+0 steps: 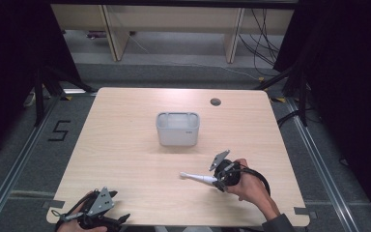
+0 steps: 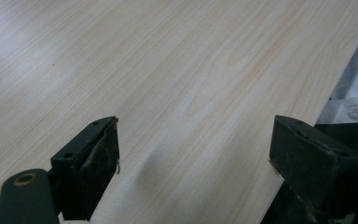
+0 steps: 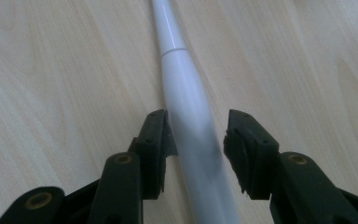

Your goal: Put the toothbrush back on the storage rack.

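My right hand-held gripper (image 1: 219, 182) low on wood surface (image 1: 125, 159), near front right. White electric toothbrush (image 1: 199, 178) lies flat there, head end pointing left, handle end between my jaws. In right gripper view, toothbrush (image 3: 191, 121) sits in gap; one jaw touches it, other just beside, not pressing yet. No real grip. Grey bin (image 1: 178, 128) stands in middle of surface, well apart. My left hand-held gripper (image 1: 107, 221) rests at front left edge, jaws wide, nothing between.
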Motion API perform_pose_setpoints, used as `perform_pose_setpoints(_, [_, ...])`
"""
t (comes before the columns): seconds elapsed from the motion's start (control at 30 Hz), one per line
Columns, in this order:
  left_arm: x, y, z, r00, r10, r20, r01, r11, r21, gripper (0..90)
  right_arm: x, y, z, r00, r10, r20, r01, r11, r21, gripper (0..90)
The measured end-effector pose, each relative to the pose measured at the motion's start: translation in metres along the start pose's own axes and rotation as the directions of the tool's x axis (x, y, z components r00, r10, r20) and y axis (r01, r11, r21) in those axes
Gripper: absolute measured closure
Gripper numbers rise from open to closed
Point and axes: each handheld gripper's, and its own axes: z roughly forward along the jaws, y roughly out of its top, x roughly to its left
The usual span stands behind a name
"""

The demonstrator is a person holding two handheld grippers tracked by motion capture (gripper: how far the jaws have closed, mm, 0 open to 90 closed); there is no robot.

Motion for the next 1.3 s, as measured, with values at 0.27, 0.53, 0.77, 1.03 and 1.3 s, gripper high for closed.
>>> perform_pose_setpoints(0.27, [0.001, 0.0, -0.001, 0.9999, 0.009, -0.009, -0.009, 1.0, 0.001, 15.7, -0.002, 0.006, 0.006, 0.9997, -0.011, -0.02, 0.012, 0.999, 0.049, 61.3])
perform_pose_setpoints(0.53, [-0.001, 0.0, 0.0, 0.9998, -0.018, 0.003, 0.018, 0.9998, -0.011, 15.7, -0.006, 0.009, 0.01, 0.9987, -0.013, -0.049, 0.018, 0.995, 0.103, 63.7])
perform_pose_setpoints(0.77, [-0.001, 0.0, 0.0, 0.9999, -0.012, 0.007, 0.012, 0.9999, -0.006, 15.7, -0.007, 0.014, 0.014, 0.9979, -0.002, -0.064, 0.011, 0.99, 0.141, 65.6])
perform_pose_setpoints(1.03, [0.001, 0.0, 0.0, 0.9999, 0.01, -0.003, -0.01, 0.9999, 0.003, 15.7, -0.008, 0.017, 0.017, 0.9968, -0.007, -0.08, 0.02, 0.986, 0.166, 65.8])
perform_pose_setpoints(1.3, [-0.001, 0.0, 0.001, 1.0, -0.008, -0.003, 0.008, 0.9999, -0.009, 15.7, -0.006, 0.019, 0.02, 0.9963, 0.01, -0.085, 0.008, 0.979, 0.203, 66.0])
